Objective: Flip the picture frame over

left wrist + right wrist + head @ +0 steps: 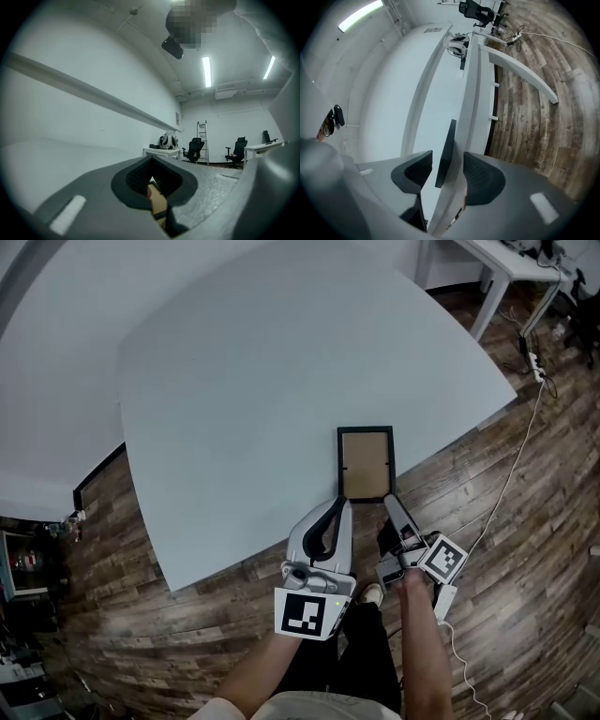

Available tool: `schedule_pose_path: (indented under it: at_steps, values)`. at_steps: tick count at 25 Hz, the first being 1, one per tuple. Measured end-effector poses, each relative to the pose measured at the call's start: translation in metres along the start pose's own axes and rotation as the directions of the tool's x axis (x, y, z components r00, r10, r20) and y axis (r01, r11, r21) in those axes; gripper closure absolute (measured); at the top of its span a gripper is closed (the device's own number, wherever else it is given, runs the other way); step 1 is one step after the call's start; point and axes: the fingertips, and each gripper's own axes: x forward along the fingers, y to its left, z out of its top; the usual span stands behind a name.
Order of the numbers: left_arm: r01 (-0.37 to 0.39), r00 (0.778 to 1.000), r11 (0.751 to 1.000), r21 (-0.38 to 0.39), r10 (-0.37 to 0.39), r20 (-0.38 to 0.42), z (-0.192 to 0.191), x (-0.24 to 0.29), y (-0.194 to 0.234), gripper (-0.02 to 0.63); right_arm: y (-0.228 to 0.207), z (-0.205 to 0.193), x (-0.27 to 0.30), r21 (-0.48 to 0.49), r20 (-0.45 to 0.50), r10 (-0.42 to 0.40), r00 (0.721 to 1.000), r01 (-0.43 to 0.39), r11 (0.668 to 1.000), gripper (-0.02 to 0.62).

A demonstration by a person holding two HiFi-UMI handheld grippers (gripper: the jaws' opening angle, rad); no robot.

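- The forearms (258, 676) sat lowest in the head view, each reaching a gripper toward the table (244, 381).
- The left gripper (343, 507) had its fingers closed together on nothing. Its tips lay just beside the near left corner of the frame (367, 463), and its own view showed a sliver of brown panel past them.
- The right gripper (388, 502) had its fingers spread wide, one above the tabletop and one below its rim. The frame's near end and the table's edge stood between them, and neither pad pressed on the frame.
- The frame lay flat at the table's near edge, its long sides running away from the person. A plain brown panel faced up inside the black border.
- That panel read as the backing board, so the frame seemed to lie face down and the flip looked done. If so, only drawing the right gripper clear of the edge remained. If the brown side were the front, the whole turn would be left, and the pictures could not settle that.
- Beyond the table the wood floor (525, 521) carried a white cable (518, 460) toward a second table (506, 263).
- Farthest off, the left gripper view showed a ladder (202, 140) and office chairs (194, 149) by the back wall.
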Motion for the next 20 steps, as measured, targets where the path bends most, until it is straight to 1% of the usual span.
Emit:
schedule_pose_path:
  at_steps: [6, 9, 12, 15, 16, 17, 20]
  values:
    - [0.005, 0.999, 1.000, -0.008, -0.005, -0.035, -0.013, 0.001, 0.002, 0.606, 0.001, 0.000, 0.005, 0.048, 0.051, 0.051, 0.997, -0.054, 0.997, 0.431]
    - [0.004, 0.999, 1.000, -0.012, -0.005, -0.047, -0.018, 0.002, 0.001, 0.605, 0.004, 0.000, 0.004, 0.067, 0.077, 0.086, 0.993, -0.091, 0.994, 0.486]
    - [-0.001, 0.999, 1.000, -0.026, -0.001, -0.047, -0.021, 0.004, 0.002, 0.604, 0.003, 0.000, 0.003, 0.094, 0.092, 0.100, 0.991, -0.109, 0.990, 0.491]
    - [-0.008, 1.000, 0.996, -0.084, 0.007, -0.016, -0.026, 0.010, 0.001, 0.606, 0.003, -0.001, 0.001, 0.105, 0.101, 0.110, 0.989, -0.121, 0.987, 0.495]
    - [-0.005, 1.000, 0.996, -0.089, 0.003, -0.018, -0.029, 0.011, 0.001, 0.606, 0.003, -0.001, 0.001, 0.108, 0.101, 0.114, 0.988, -0.124, 0.986, 0.497]
    - [-0.004, 1.000, 0.996, -0.084, 0.002, -0.025, -0.030, 0.012, 0.001, 0.606, 0.003, -0.001, 0.001, 0.111, 0.101, 0.116, 0.988, -0.127, 0.986, 0.497]
    - [-0.006, 0.998, 0.999, -0.038, 0.003, -0.065, -0.031, 0.011, 0.005, 0.605, 0.004, -0.001, 0.001, 0.120, 0.102, 0.119, 0.988, -0.131, 0.984, 0.500]
